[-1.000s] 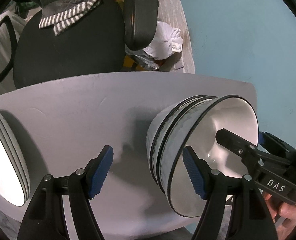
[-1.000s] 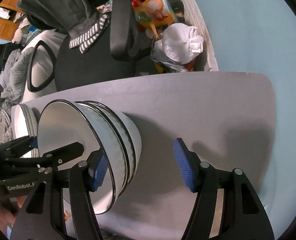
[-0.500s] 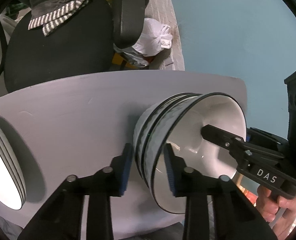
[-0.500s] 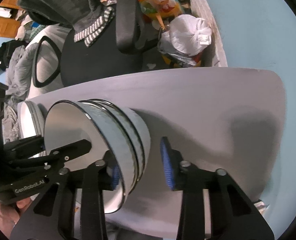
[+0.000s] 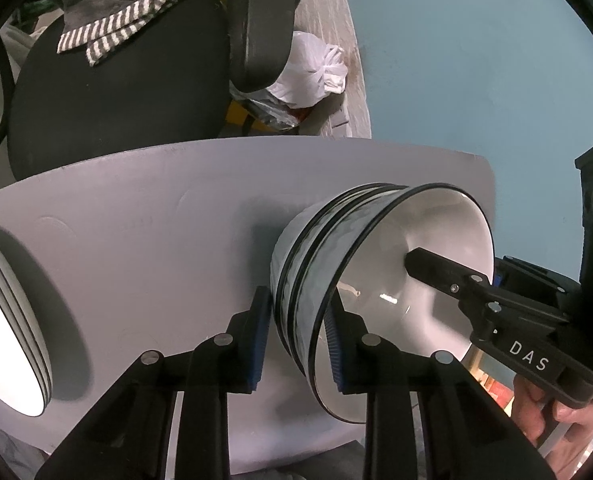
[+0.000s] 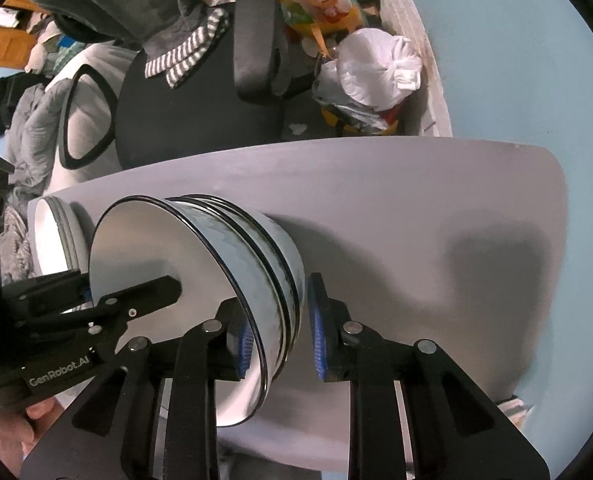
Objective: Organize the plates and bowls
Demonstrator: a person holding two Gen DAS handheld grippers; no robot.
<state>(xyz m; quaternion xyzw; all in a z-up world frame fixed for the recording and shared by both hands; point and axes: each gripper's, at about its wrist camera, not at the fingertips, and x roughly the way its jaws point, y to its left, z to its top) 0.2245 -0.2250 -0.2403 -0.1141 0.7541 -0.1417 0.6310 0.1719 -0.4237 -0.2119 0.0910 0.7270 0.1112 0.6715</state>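
A stack of white bowls with black rims (image 5: 320, 256) sits on the grey table (image 5: 156, 220); it also shows in the right wrist view (image 6: 232, 248). My left gripper (image 5: 296, 340) is shut on the near wall of the bowl stack, one finger inside and one outside. My right gripper (image 6: 280, 328) is shut on the stack's wall from the opposite side. A stack of white plates (image 5: 8, 320) lies at the table's left end, also seen in the right wrist view (image 6: 52, 236).
A black office chair (image 5: 128, 80) with a striped cloth stands beyond the table's far edge. A white plastic bag (image 6: 376, 68) and clutter lie on the floor beside it. A light blue wall (image 5: 476, 60) is to the right.
Both grippers were open a second ago; both have closed onto the wall of the bowl stack. The stack sits in about the same place on the table.
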